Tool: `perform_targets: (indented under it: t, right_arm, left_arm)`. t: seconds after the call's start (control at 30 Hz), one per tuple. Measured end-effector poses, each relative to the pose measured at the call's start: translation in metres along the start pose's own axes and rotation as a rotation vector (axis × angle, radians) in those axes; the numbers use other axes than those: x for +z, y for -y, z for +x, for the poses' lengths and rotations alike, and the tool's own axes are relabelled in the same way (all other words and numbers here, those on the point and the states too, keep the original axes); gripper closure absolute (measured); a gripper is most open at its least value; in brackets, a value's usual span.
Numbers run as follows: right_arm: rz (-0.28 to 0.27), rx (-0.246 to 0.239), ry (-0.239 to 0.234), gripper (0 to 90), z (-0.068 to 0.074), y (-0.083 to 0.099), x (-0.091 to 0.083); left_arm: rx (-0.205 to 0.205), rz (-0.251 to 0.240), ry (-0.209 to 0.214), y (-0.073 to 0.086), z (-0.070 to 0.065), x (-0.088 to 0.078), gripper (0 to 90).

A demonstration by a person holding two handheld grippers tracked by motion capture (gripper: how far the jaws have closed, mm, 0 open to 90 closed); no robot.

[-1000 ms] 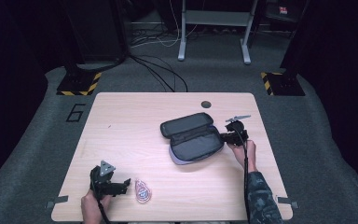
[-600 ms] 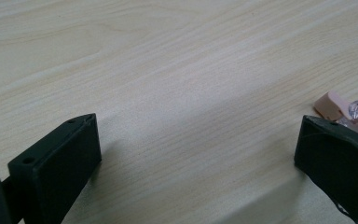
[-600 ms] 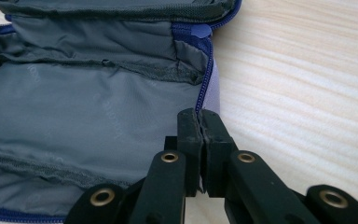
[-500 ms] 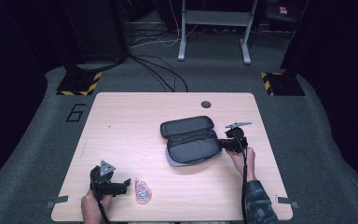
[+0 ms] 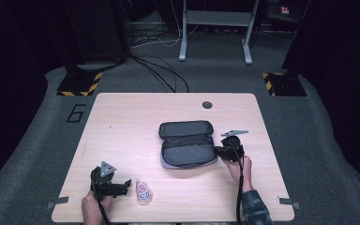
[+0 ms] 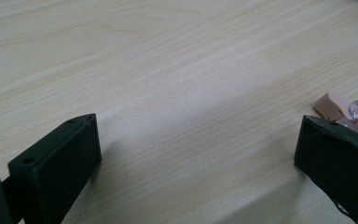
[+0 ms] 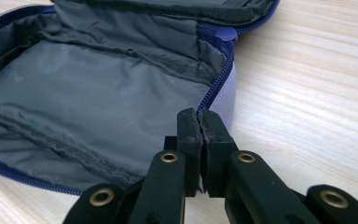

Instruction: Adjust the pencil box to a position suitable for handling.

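Nearest the person, the left tool (image 5: 122, 186) rests low on the surface (image 5: 122, 126) with its jaws spread wide and nothing between them; a small pink and clear item (image 5: 143, 191) lies just beside its tip. Farther in, the right tool (image 7: 199, 140) has its jaws pressed together at the rim of the unzipped pouch (image 5: 187, 144), seemingly pinching its edge. The likely step is holding the pouch open; next, the left tool must close on the pink item. Bare surface lies between them, edges well apart.

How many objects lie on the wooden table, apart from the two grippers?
2: an open grey zipped fabric case right of centre, and a small pink-and-clear plastic item near the front edge.
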State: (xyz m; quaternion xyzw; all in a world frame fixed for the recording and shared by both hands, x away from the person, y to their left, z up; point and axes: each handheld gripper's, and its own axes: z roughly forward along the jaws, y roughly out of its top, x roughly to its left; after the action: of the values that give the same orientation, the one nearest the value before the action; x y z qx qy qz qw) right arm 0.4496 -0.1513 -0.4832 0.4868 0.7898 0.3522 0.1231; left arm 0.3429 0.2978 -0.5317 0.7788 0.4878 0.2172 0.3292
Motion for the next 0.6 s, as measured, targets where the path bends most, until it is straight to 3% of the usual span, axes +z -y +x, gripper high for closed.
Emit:
perform_targets:
  t: [0.33,0.6]
  right_arm:
    - [-0.016,-0.031,-0.023,87.5,0.017,0.003,0.002]
    - [-0.013,-0.012,-0.043,86.4,0.027,0.002,0.006]
  left_arm:
    - [-0.001,0.004,0.000,0.000,0.000,0.000,0.1]
    - [-0.002,0.001,0.001,0.000,0.000,0.000,0.1]
